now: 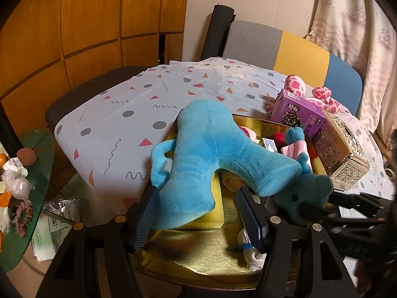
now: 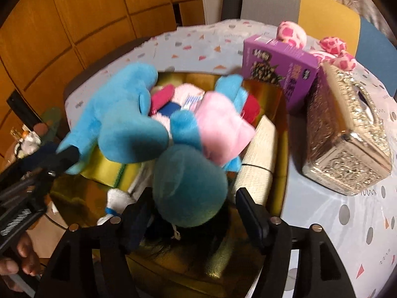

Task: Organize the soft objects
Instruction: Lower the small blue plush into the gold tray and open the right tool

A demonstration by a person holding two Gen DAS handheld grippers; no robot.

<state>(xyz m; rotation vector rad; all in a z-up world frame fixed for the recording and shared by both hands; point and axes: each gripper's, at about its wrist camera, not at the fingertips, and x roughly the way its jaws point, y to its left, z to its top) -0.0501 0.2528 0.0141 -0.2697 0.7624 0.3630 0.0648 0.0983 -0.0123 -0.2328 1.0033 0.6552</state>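
A large blue plush toy (image 1: 211, 154) lies across a gold tray (image 1: 198, 253) on the table. My left gripper (image 1: 198, 213) is open, its jaws either side of one blue plush leg. The plush's teal head (image 2: 188, 188) sits between the jaws of my right gripper (image 2: 196, 221), which are spread wide and not pressed on it. The plush (image 2: 119, 126) has a pink part (image 2: 220, 129). A yellow sponge (image 1: 211, 218), socks and small cloth items lie in the tray under it. A white sock (image 1: 250, 250) lies by my left gripper's right finger.
A purple box (image 1: 297, 114), an ornate silver tissue box (image 1: 340, 159) and a pink spotted plush (image 1: 320, 94) stand at the tray's right. The patterned tablecloth (image 1: 129, 109) stretches left. A green side table (image 1: 32, 188) with clutter stands far left. A chair (image 1: 292, 49) is behind.
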